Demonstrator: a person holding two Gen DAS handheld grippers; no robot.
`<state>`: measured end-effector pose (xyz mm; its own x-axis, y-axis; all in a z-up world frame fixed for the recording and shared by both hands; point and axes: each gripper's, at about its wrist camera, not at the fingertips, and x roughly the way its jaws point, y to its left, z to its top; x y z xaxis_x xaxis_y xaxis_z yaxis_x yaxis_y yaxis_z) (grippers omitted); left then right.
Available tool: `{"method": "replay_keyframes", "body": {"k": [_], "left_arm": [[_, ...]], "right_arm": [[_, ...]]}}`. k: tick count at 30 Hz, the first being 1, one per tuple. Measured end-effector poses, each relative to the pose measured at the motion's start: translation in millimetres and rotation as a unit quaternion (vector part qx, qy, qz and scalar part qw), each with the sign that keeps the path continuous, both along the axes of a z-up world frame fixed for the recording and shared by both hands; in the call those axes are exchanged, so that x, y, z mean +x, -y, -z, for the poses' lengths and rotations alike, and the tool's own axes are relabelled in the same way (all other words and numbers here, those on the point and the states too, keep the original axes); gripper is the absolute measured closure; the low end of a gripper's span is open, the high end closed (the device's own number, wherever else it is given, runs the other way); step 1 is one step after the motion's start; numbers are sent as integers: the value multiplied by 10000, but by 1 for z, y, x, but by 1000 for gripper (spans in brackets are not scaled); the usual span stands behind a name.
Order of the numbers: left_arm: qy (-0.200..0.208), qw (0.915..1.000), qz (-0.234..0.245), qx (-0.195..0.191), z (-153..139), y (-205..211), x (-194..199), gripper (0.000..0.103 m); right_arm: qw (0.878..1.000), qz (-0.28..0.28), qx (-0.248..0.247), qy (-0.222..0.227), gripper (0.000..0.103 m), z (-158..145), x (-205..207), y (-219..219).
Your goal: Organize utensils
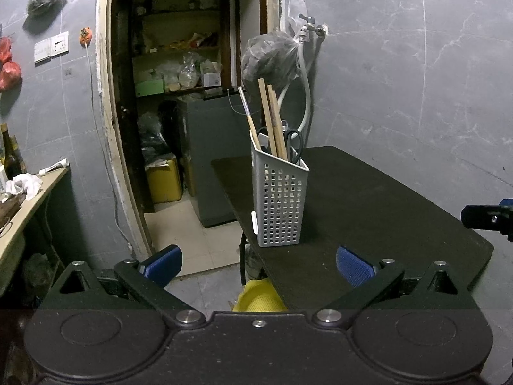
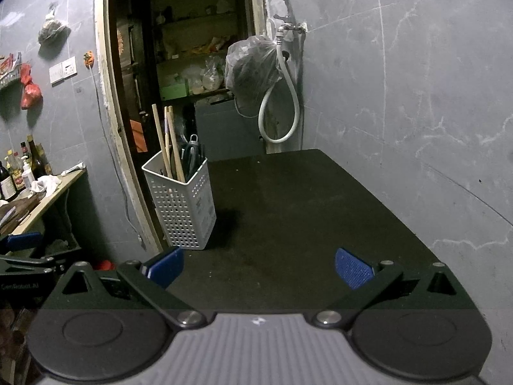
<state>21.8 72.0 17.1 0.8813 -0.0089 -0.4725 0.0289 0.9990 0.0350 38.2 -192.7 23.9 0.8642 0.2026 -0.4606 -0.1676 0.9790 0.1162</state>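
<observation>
A pale grey perforated plastic utensil basket (image 1: 279, 199) stands upright near the 9 o'clock edge of the black worktop (image 1: 378, 202). It holds long wooden chopsticks (image 1: 272, 122) leaning towards 11 o'clock and black-handled scissors (image 1: 295, 142). The rest of the worktop appears bare, so the utensils seem already gathered.

The left hand-held gripper (image 1: 258, 264) is released, its blue pads wide apart and empty, lined up with the basket but well short of it. The right hand-held gripper (image 2: 258, 266) is likewise released and empty over the middle of the worktop, with the basket at its 10 o'clock.

If the basket must be moved, grip it low on its walls. It looks light and top-heavy, and the basket sits close to the edge.
</observation>
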Motion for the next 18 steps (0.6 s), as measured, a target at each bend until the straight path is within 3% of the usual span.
{"method": "replay_keyframes", "body": {"k": [18], "left_arm": [[10, 10000, -56, -16, 2, 2, -2, 1]], "right_arm": [[10000, 27, 3, 23, 0, 3, -2, 2]]}}
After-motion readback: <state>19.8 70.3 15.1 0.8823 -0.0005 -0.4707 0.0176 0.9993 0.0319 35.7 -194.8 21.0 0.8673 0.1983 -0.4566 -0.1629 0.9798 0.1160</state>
